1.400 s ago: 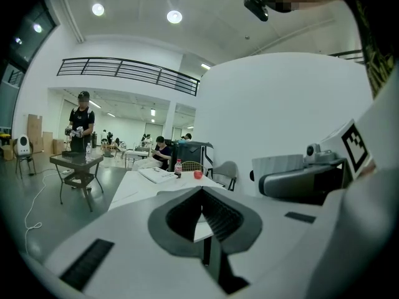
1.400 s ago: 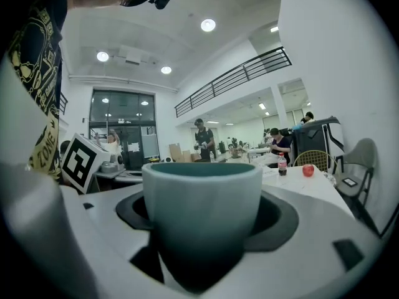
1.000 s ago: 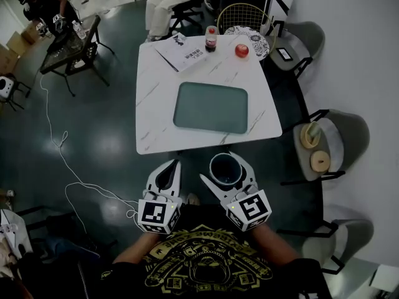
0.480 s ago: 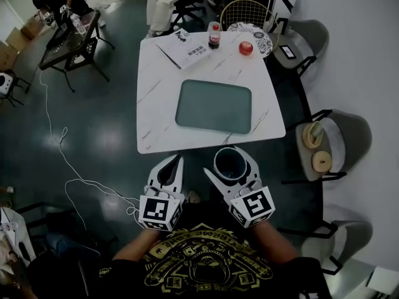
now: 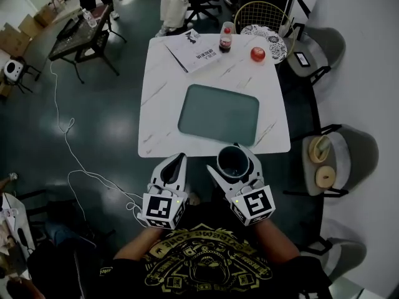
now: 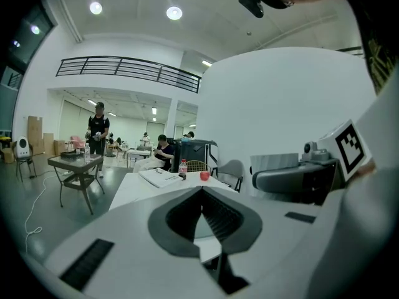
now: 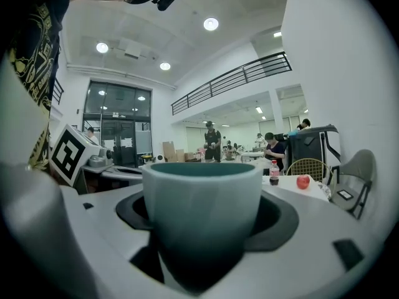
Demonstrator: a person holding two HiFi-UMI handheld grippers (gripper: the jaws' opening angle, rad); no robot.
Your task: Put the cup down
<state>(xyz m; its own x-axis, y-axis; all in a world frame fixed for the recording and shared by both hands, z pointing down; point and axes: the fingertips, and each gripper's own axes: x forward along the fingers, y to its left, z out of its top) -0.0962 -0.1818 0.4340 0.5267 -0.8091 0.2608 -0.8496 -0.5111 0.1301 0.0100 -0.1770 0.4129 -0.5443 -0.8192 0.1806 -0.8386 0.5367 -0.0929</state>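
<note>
A pale teal cup (image 5: 233, 162) (image 7: 202, 220) sits upright between the jaws of my right gripper (image 5: 234, 164) (image 7: 202, 242), which is shut on it. The cup hangs in the air just short of the near edge of the white marble table (image 5: 156, 114). A grey-green tray (image 5: 218, 114) lies in the middle of that table, beyond the cup. My left gripper (image 5: 175, 167) (image 6: 202, 220) is beside the right one, to its left, jaws shut with nothing in them.
At the table's far side lie an open booklet (image 5: 196, 52), a small cola bottle (image 5: 225, 38) (image 7: 274, 172) and a red apple (image 5: 257, 55) (image 7: 303, 181). Grey chairs (image 5: 346, 157) stand along the right. A cable (image 5: 68, 161) trails over the dark floor at left.
Both grippers and the cup have come closer to the table's near edge; the cup now sits right at the edge. The grip on the cup has not changed.
</note>
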